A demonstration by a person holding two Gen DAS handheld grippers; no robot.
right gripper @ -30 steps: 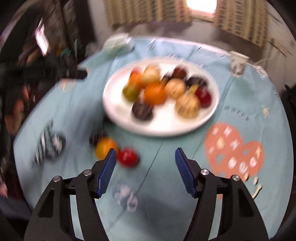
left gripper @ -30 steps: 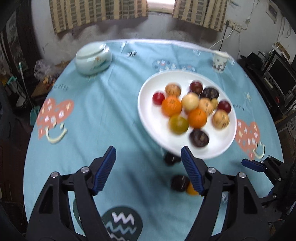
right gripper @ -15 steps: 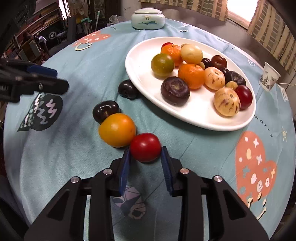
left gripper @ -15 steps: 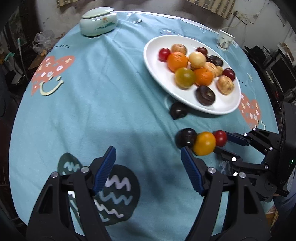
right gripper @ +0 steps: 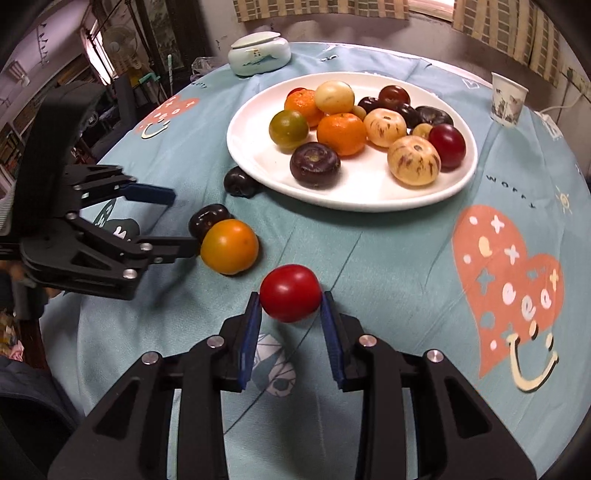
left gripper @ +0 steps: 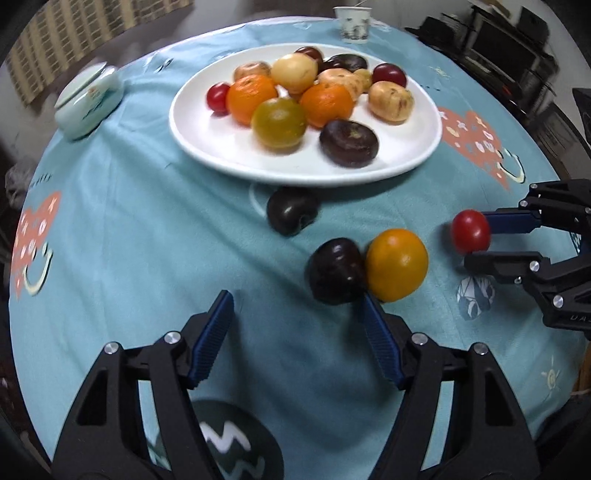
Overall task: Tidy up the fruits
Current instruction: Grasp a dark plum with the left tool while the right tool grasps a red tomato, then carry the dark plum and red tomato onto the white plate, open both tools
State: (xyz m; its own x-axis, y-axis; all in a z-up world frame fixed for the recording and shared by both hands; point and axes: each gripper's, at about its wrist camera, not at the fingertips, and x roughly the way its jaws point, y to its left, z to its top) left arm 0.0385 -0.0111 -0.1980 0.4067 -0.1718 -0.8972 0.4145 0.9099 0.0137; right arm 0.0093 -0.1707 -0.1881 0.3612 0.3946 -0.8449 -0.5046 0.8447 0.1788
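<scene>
A white plate [left gripper: 236, 147] [right gripper: 369, 192] holds several fruits on the blue tablecloth. My right gripper [right gripper: 291, 314] is shut on a red tomato [right gripper: 290, 292] [left gripper: 471, 230] and holds it just above the cloth. My left gripper [left gripper: 297, 325] [right gripper: 173, 221] is open and empty; its right finger tip is next to a dark plum [left gripper: 334, 269] [right gripper: 208, 218] and an orange-yellow tomato [left gripper: 397, 268] [right gripper: 229, 245] that lie touching on the cloth. Another dark plum [left gripper: 291, 215] [right gripper: 241, 181] lies against the plate's near rim.
A pale green lidded bowl [left gripper: 88, 101] [right gripper: 258, 57] stands at the table's far left. A paper cup [left gripper: 352, 22] [right gripper: 508, 99] stands at the far edge. The round table drops off on all sides; furniture stands beyond.
My right gripper has lifted the red tomato off the cloth and away from the orange-yellow tomato. My left gripper has moved in closer to the dark plum and orange-yellow tomato.
</scene>
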